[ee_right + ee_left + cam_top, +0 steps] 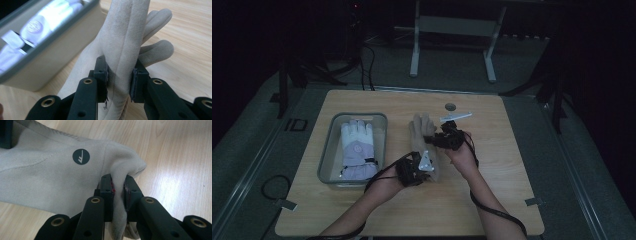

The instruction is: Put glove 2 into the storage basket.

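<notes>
High view: we see the beige glove stretched lengthwise on the wooden table, just beside the grey tray that already holds a white glove. We hold the beige glove at two ends so that it hangs flat between the grips instead of bunching.

The left gripper takes the cuff end. In the left gripper view its jaws are clamped narrow on a fold of the cuff edge, and the round logo patch faces the camera. A pinch on the hem gives a firm hold on thin fabric.

The right gripper takes the finger end. In the right gripper view its jaws close on the gathered palm material just below the fingers, which splay free beyond the pads. The tray wall stands close alongside.

We judge the purpose to be a two-point carry toward the tray, where the second glove would lie with the first.
</notes>
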`<state>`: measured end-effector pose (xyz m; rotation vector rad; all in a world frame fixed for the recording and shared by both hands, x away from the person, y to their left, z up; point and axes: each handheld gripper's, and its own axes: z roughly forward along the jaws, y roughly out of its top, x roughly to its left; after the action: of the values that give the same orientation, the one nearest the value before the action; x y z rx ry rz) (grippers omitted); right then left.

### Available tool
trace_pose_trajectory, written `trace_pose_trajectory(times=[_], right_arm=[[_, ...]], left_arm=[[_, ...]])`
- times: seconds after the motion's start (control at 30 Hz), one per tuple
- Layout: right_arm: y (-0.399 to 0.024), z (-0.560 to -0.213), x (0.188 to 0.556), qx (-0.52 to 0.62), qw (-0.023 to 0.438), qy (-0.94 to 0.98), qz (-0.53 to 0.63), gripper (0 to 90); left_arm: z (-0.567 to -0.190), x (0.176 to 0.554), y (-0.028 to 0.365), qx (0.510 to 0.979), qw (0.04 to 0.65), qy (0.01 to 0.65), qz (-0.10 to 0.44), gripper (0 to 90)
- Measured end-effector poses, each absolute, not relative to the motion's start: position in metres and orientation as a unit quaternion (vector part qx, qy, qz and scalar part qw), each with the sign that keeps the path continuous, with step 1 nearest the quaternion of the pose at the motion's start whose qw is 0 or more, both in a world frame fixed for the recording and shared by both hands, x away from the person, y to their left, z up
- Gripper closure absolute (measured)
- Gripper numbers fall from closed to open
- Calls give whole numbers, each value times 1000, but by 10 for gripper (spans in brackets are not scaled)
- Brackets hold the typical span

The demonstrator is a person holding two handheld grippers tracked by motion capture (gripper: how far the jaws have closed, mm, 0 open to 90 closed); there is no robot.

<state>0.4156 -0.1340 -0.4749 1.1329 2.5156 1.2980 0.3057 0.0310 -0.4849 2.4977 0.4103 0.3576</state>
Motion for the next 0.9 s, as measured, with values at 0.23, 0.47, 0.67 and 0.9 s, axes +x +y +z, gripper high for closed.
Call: trace_pose_trajectory(times=[0.23,0.47,0.67,0.9], right_arm=[[-109,-462,417,356,43,828,432,719],[-94,-455,418,347,37,829,437,719],[-76,-446,419,334,35,832,442,719],[-44,-438,423,318,25,838,443,719]], left_arm=[[-473,301,52,933,284,166,147,808],[-466,298,68,932,278,172,155,808],[-459,297,85,931,274,181,159,808],[-451,293,113,927,268,198,171,808]])
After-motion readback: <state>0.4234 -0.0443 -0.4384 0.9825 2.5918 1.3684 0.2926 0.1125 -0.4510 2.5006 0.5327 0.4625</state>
